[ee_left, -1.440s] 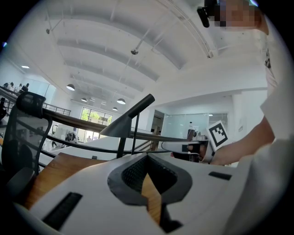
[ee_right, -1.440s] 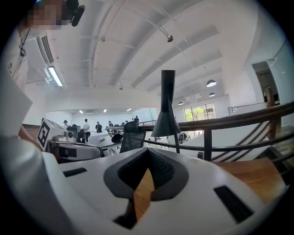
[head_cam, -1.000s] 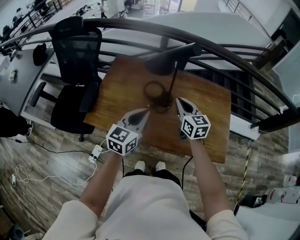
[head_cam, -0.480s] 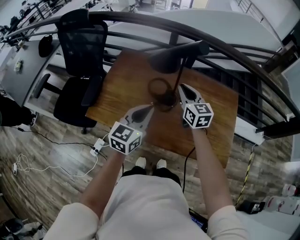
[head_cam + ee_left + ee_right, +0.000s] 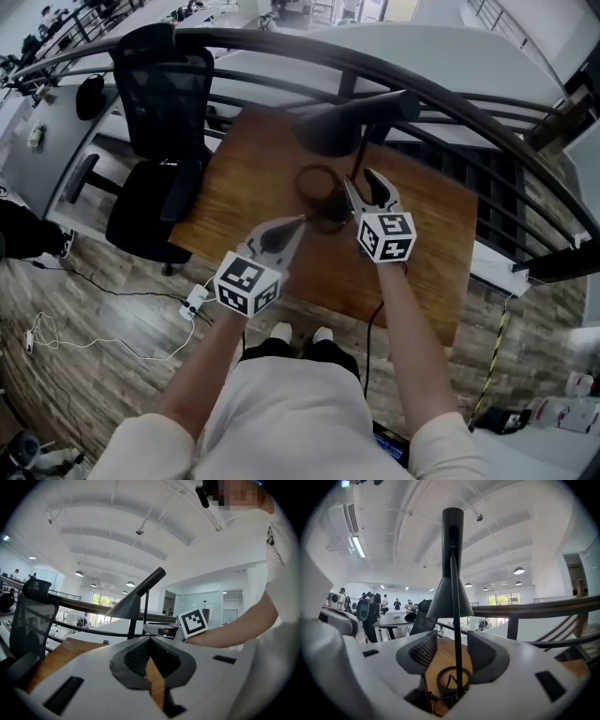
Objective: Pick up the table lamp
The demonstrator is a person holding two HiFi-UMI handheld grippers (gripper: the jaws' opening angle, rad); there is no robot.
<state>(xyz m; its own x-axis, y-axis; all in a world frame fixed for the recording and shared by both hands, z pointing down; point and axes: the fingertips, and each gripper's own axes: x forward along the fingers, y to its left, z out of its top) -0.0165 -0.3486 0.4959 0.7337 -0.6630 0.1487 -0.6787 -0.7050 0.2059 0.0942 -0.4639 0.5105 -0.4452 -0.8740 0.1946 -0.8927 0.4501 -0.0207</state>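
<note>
While the right tongs (image 5: 360,180) have just been opening, their ribbed dark pads stand apart on either side of the thin straight stem of the table lamp (image 5: 349,117) without pressing it. The lamp stands near the far edge of the brown wooden bench (image 5: 244,178). It has a dark cone shade, a ring-shaped base and a loose cord curled at its foot. The left tongs (image 5: 294,225) are clenched on nothing, their tips meeting low over the bench just beside the base ring. Close behind the lamp sweeps a dark curved railing (image 5: 450,94). A black mesh chair (image 5: 159,103) sits at the bench's left side. A thin pale cable (image 5: 103,352) trails across the plank floor (image 5: 112,281).
</note>
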